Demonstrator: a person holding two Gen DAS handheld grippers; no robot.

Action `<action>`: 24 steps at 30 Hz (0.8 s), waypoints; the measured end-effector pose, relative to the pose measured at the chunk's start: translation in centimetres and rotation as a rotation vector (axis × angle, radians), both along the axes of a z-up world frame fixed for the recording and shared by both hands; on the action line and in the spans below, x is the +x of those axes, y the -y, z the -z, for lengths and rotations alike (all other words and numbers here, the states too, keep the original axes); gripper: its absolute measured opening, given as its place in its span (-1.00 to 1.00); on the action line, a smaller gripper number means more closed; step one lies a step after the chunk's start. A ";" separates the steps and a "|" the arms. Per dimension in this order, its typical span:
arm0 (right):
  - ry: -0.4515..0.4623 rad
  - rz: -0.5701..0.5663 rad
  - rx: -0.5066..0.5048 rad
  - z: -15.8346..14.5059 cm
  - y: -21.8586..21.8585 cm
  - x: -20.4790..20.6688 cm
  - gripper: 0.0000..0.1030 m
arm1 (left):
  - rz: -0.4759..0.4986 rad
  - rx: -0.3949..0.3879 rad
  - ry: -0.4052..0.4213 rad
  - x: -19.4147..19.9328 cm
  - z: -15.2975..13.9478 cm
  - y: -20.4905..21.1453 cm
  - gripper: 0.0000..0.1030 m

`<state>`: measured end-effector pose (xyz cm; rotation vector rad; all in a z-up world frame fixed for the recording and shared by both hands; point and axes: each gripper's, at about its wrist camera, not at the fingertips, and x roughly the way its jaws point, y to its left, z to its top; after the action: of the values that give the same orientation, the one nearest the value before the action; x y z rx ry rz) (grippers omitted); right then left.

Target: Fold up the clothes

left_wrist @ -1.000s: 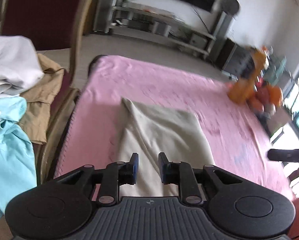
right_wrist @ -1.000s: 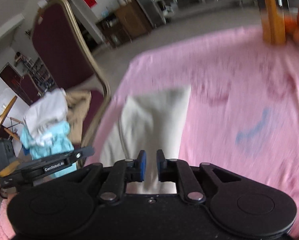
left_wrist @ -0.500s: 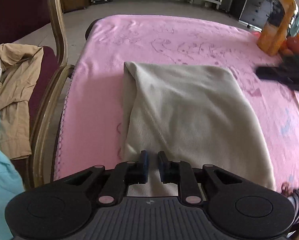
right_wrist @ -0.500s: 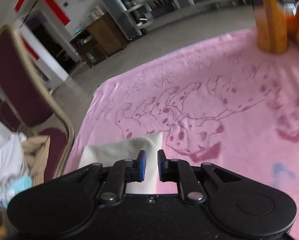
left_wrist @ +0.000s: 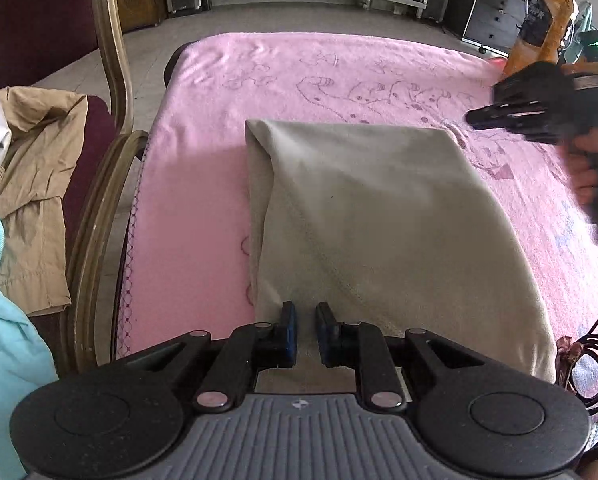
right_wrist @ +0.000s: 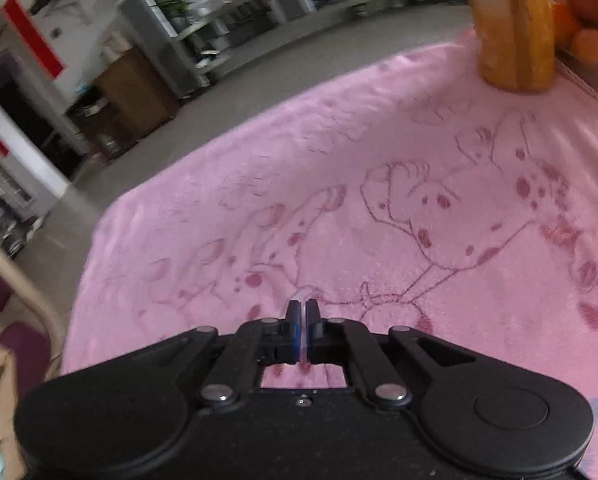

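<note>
On the pink-covered surface (left_wrist: pixel 203 208) the folded beige garment (left_wrist: pixel 371 216) runs lengthwise away from the left tongs (left_wrist: pixel 305 334), slightly parted over its near edge, gripping nothing; right tongs (right_wrist: pixel 300 332), just closed empty, hover beyond its far right corner

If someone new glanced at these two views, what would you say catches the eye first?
First, the folded beige cloth lying on the bright pink blanket, which bears outlined spotted dogs. The left gripper hangs over the cloth's near edge, jaws slightly apart, while the right gripper, jaws having just closed with nothing between them, hangs over bare blanket. An orange bottle stands at the far right, and more clothes are heaped on a chair at the left.
</note>
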<state>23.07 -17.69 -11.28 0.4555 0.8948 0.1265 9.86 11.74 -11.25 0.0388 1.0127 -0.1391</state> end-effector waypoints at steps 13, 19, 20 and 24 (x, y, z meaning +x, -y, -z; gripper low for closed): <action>-0.124 -0.251 0.262 -7.5 2.9 -13.7 -0.21 | -0.238 -0.292 0.024 -0.6 -2.5 -7.0 -0.13; -0.168 -0.220 0.352 -1.5 1.4 -14.6 0.03 | -0.263 -0.310 -0.089 0.5 -0.6 -6.7 0.08; -0.175 -0.209 0.363 -0.6 1.4 -14.4 0.04 | -0.266 -0.310 -0.097 0.6 -0.3 -6.7 0.19; -0.172 -0.198 0.394 1.3 1.6 -13.8 0.09 | -0.254 -0.294 -0.113 0.9 0.1 -6.3 0.28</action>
<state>9.23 -19.29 -12.55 0.7517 1.0878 0.4559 10.75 18.06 -11.33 -0.3681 1.0924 -0.0568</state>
